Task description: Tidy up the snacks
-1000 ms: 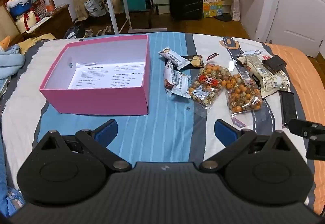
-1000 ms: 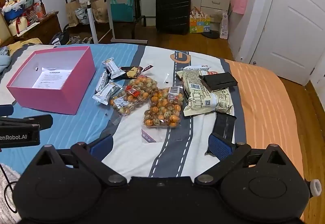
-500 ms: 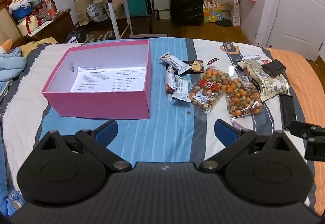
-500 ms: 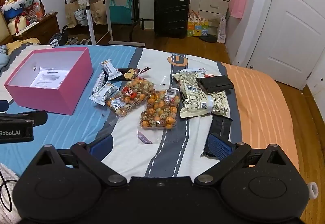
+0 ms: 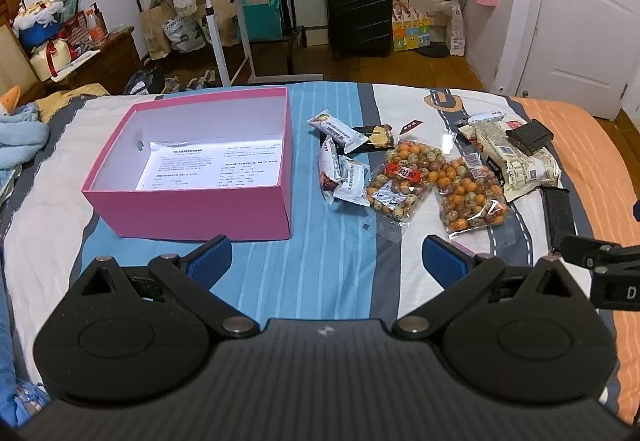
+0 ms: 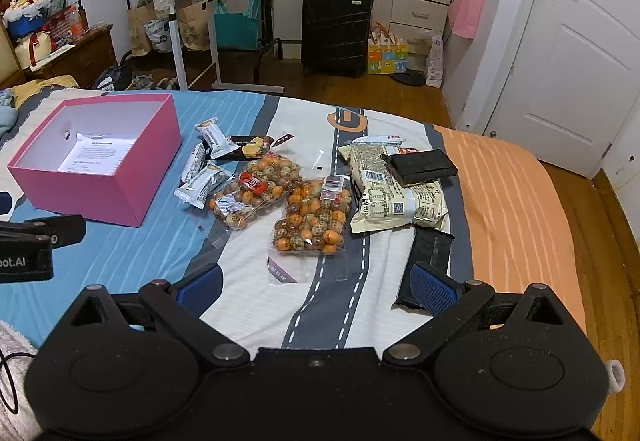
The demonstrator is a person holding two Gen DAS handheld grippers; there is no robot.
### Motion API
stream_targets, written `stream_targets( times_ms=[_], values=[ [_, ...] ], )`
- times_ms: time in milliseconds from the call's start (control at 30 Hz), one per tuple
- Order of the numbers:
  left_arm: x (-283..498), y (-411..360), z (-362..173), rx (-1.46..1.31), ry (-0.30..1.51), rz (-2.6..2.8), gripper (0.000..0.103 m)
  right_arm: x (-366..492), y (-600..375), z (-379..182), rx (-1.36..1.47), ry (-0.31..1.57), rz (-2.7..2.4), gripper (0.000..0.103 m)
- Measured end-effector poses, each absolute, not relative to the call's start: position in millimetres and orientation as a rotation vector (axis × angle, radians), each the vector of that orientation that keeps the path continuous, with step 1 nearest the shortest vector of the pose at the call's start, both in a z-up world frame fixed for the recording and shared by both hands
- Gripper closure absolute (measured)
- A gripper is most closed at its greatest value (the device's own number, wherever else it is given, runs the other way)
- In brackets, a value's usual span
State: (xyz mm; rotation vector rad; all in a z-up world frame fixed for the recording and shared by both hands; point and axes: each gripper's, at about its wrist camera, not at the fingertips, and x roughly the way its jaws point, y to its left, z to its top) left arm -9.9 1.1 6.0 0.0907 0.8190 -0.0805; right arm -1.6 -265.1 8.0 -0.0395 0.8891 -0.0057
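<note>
Both tools are spread wide and hold nothing: the left gripper (image 5: 326, 255) hangs over the blue stripes just in front of the pink box (image 5: 192, 209), and the right gripper (image 6: 316, 283) hangs over the road print well to the right of that box. The box holds only a printed sheet (image 5: 212, 167), so no snack has gone in yet.

The snacks lie in a loose heap to the right of the box: 3 small white packets (image 5: 344, 177) nearest it, then 2 clear bags of coated nuts (image 6: 316, 219), then a cream bag (image 6: 384, 193) with a dark packet (image 6: 420, 165) lying on top, and a black wrapper (image 6: 428, 261) nearest the right gripper.

- The nut bags overlap, so a pinch on one may drag the other.
- Lifting the cream bag would probably tip the dark packet off.
- Their film looks slippery, though that is hard to judge here; a corner pinch could slide free.
- The box wall is high, and a low carry could knock it.
</note>
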Motion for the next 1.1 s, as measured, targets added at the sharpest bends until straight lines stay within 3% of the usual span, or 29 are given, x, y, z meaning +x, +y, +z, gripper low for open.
stream_targets(
  times_ms=[1100],
  values=[
    [-19.8, 0.2, 11.5, 0.137, 0.775, -0.082, 0.000, -6.2, -267.5, 15.2, -0.028, 0.860, -0.014, 0.001]
  ],
)
